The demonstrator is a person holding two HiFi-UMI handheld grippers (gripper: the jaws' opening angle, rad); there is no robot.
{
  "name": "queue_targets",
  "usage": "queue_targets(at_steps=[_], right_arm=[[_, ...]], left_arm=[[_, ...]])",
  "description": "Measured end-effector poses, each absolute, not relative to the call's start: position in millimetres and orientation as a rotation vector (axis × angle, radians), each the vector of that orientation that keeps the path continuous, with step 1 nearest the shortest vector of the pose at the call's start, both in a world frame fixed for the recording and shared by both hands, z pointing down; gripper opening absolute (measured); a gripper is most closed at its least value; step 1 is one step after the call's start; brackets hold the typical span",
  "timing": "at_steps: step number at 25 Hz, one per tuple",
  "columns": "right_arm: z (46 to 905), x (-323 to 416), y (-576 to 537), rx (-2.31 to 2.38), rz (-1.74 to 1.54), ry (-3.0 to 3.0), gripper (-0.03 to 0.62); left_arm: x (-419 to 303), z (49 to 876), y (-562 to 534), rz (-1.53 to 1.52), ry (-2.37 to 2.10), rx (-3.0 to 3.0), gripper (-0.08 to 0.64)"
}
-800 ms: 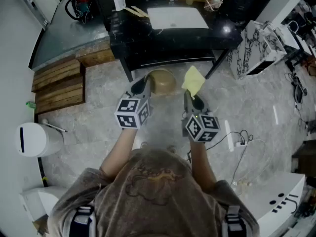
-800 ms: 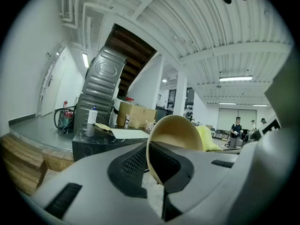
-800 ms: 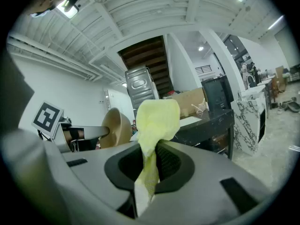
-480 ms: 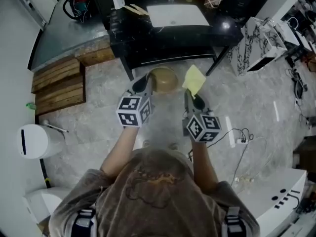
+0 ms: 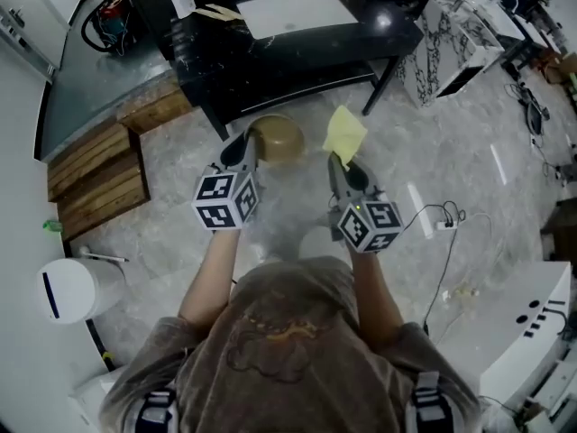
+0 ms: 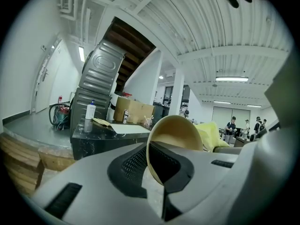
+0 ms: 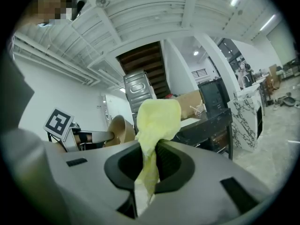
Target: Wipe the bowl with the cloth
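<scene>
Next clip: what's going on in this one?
A person holds tongs in each hand, both raised in front of them. The left tongs are shut on the rim of a tan bowl. The right tongs are shut on a yellow cloth beside it. The head view shows a gap between cloth and bowl, so wiping is not under way.

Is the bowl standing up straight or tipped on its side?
Tipped on its side. The left gripper pinches the bowl by its rim, so its opening faces sideways.
</scene>
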State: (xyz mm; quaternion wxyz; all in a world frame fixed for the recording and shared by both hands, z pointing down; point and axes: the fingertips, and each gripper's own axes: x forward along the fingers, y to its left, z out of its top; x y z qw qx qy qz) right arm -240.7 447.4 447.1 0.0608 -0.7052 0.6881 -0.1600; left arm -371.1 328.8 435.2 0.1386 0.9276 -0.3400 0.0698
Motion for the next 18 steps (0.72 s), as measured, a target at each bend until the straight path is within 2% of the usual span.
queue_targets(at_steps=[8,18], right_arm=[[446,-221,438,-2.171,-0.458,2.039,0.037],[448,-180,373,-2.141,-0.437,2.072,0.036]], left_arm=[[-350,438,316,0.204,-0.941,2.698,0.012],[-307,439,256,0.177,-0.943,2.672,0.012]])
